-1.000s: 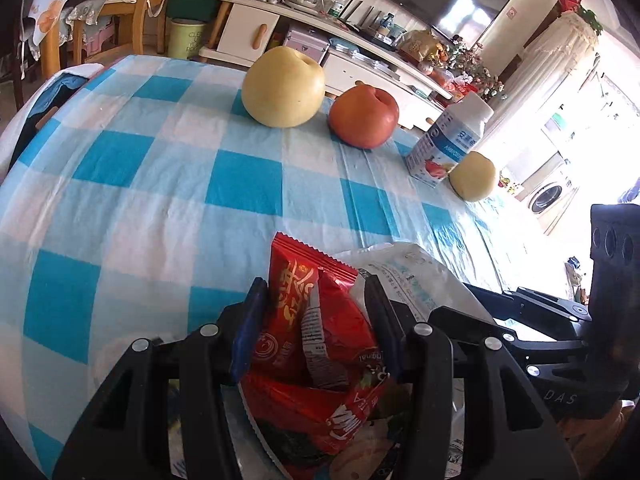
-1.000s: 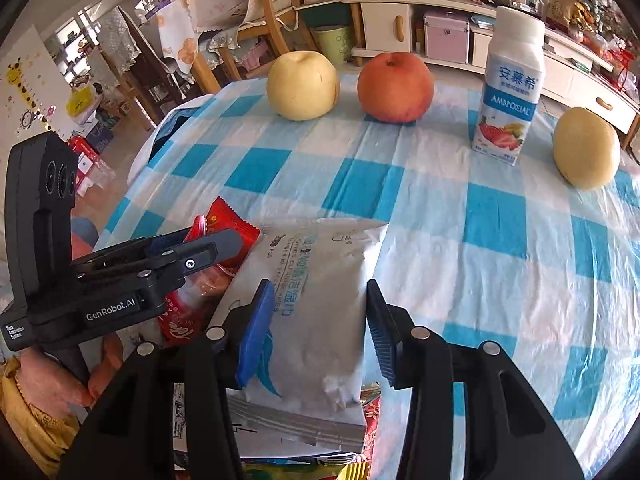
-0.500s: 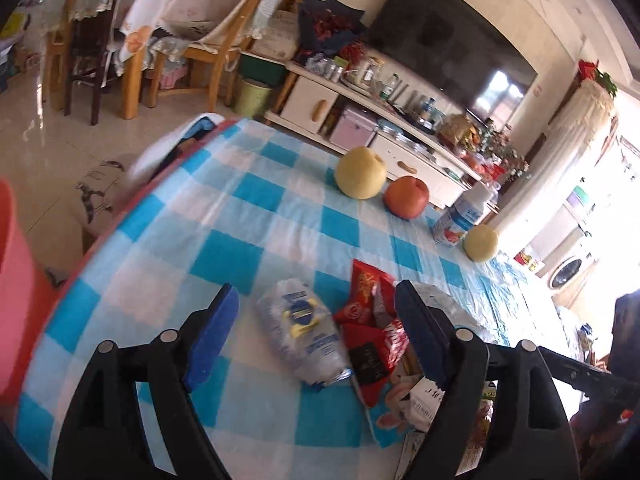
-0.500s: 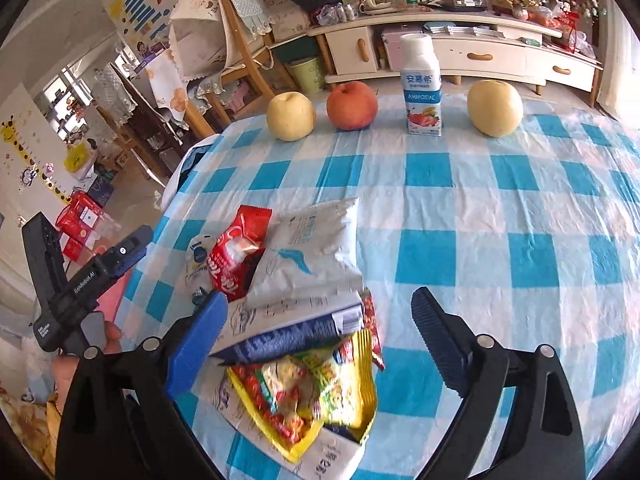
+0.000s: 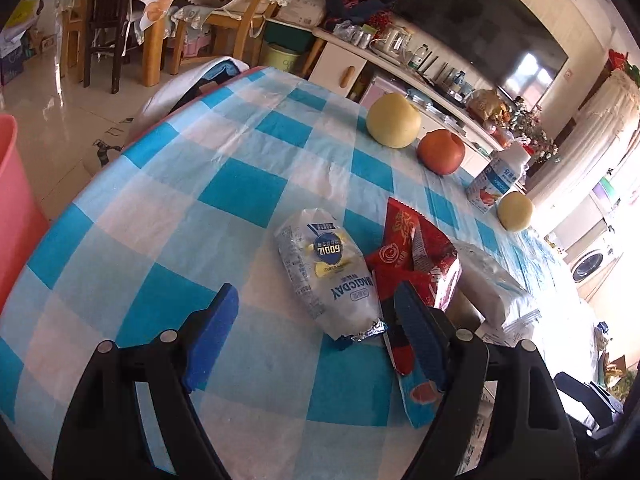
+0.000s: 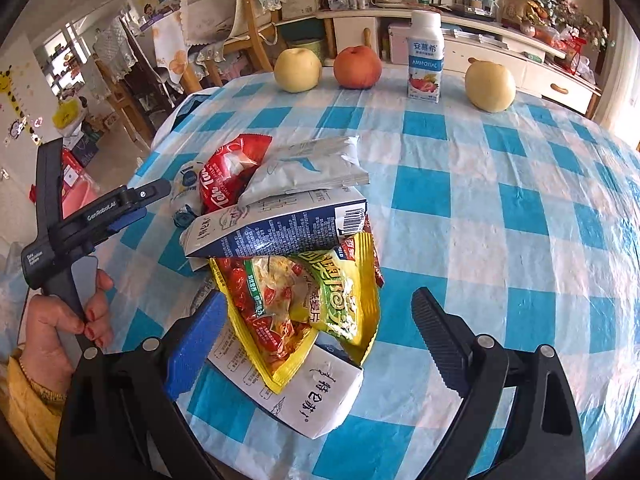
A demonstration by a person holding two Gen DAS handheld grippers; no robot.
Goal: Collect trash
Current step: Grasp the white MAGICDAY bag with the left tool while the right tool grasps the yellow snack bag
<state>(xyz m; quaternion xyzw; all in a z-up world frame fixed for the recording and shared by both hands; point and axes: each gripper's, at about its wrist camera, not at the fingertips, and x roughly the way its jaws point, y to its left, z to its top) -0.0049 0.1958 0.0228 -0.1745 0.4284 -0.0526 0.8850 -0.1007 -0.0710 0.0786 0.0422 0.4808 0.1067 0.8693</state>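
We hold both grippers above the pile of wrappers on the checked tabletop (image 6: 500,208). The left gripper (image 5: 316,340) has its fingers spread, nothing between them; the clear pouch (image 5: 326,270) lies just ahead at 12 o'clock, and the red packet (image 5: 416,256) touches it at 2 o'clock. The right gripper (image 6: 320,336) also has its fingers spread wide; the yellow snack bag (image 6: 304,304) sits in the gap, unpinched, with the dark-blue carton (image 6: 276,228) and the white pouch (image 6: 308,168) stacked beyond it at 12 o'clock. We judge all of this trash light, thin and crinkly; film will slide, so we would pinch a sealed seam or a folded edge rather than a flat face. The flattened carton is stiffer and should take an edge grip. Legible writing: "MAGICDAY" on the clear pouch, "AMBROSIAL" on the drink bottle (image 6: 426,60), "GenRobot.AI" on the left gripper body.
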